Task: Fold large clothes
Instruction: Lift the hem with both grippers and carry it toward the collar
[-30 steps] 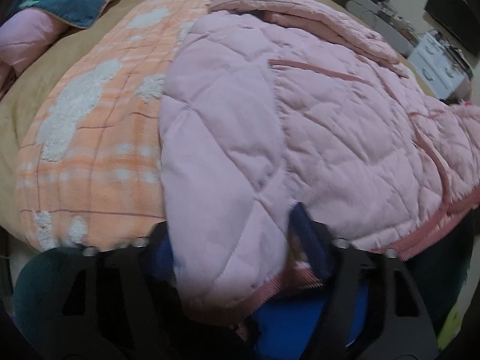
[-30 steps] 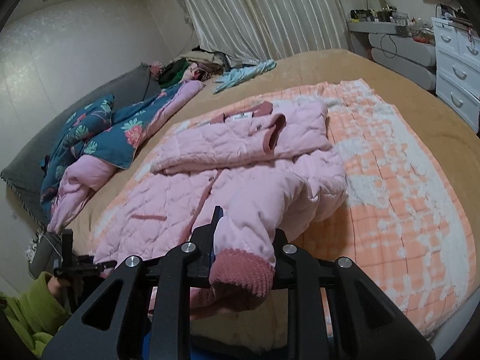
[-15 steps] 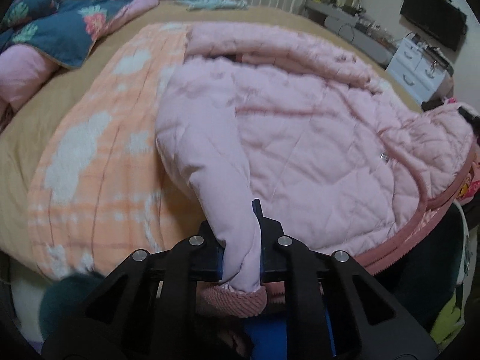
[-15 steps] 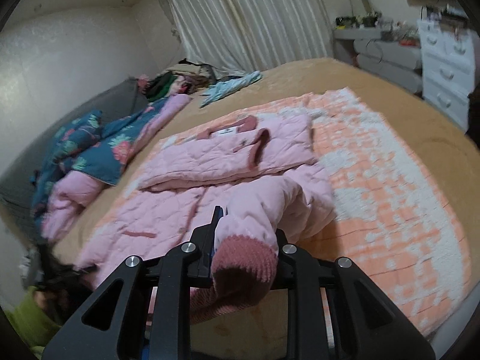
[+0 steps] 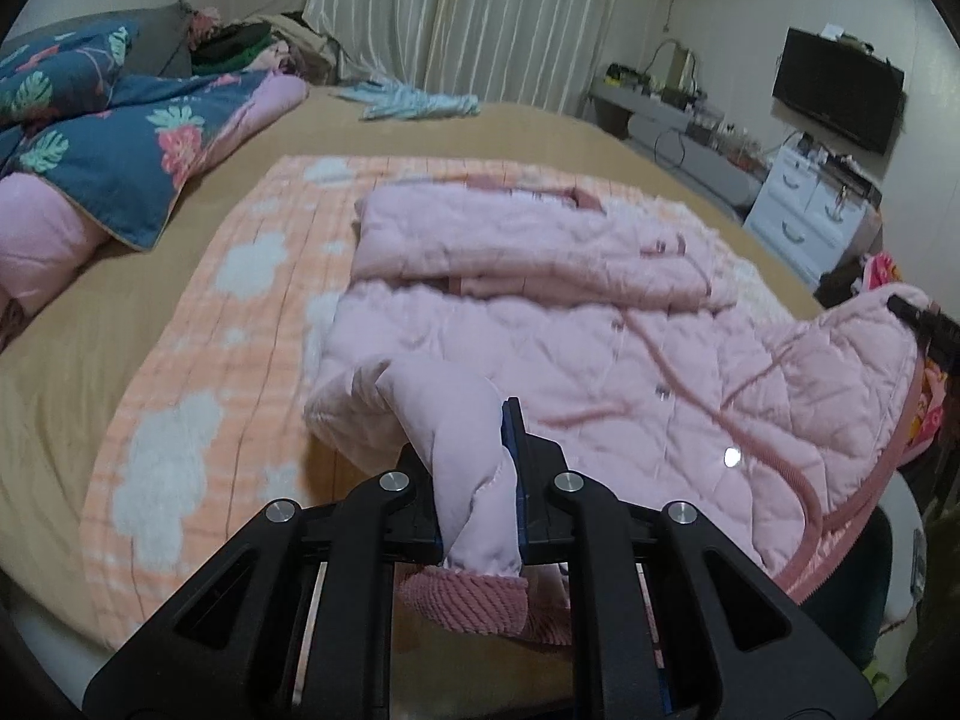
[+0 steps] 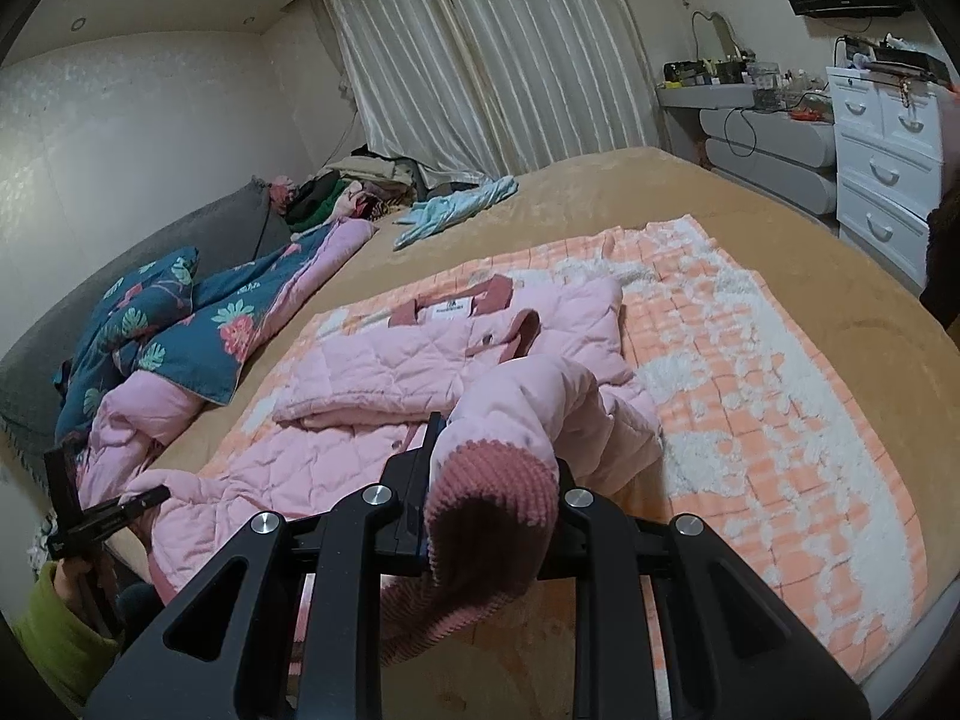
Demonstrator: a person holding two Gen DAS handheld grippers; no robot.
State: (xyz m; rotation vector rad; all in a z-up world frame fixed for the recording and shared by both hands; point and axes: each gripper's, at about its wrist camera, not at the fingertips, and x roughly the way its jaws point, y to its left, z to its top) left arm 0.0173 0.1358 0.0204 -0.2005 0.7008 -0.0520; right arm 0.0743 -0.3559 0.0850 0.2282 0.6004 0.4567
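Left wrist: left gripper (image 5: 480, 492) clenched on a sleeve (image 5: 462, 450) of the pink jacket (image 5: 630, 372), which lies on the orange blanket (image 5: 240, 312) on the bed (image 5: 90, 330).
Right wrist: right gripper (image 6: 492, 504) clenched on the other sleeve's cuff (image 6: 489, 510); jacket on the blanket.

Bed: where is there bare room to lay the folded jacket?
Free: tan sheet between the orange blanket and the curtains. Crowded: the floral quilt, clothes pile and blue garment.

hidden: jacket hem (image 5: 840, 540) behind bed edge | cut off: dresser (image 6: 888, 180)
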